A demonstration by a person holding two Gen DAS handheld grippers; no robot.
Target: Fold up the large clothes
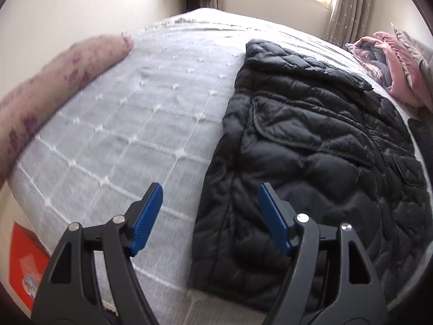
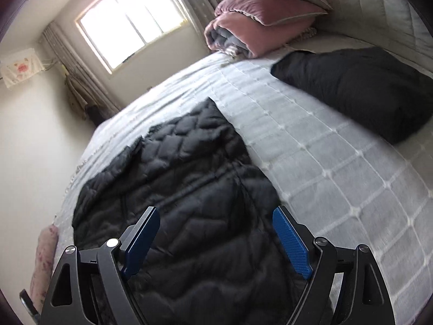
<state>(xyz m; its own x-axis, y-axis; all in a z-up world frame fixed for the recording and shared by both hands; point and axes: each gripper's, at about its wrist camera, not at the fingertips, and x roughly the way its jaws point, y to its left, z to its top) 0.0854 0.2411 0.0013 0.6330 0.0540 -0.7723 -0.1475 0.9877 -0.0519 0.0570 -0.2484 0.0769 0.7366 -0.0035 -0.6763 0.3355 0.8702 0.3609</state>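
A black quilted puffer jacket lies partly folded on the grey checked bedspread. It also shows in the right wrist view. My left gripper is open and empty, hovering above the jacket's near left edge. My right gripper is open and empty, hovering over the jacket's near part. Neither gripper touches the fabric.
A pink floral bolster lies along the bed's left side. Pink and grey folded bedding is stacked at the bed's far corner. A black bundle lies at the right. A red box sits beside the bed. Window beyond.
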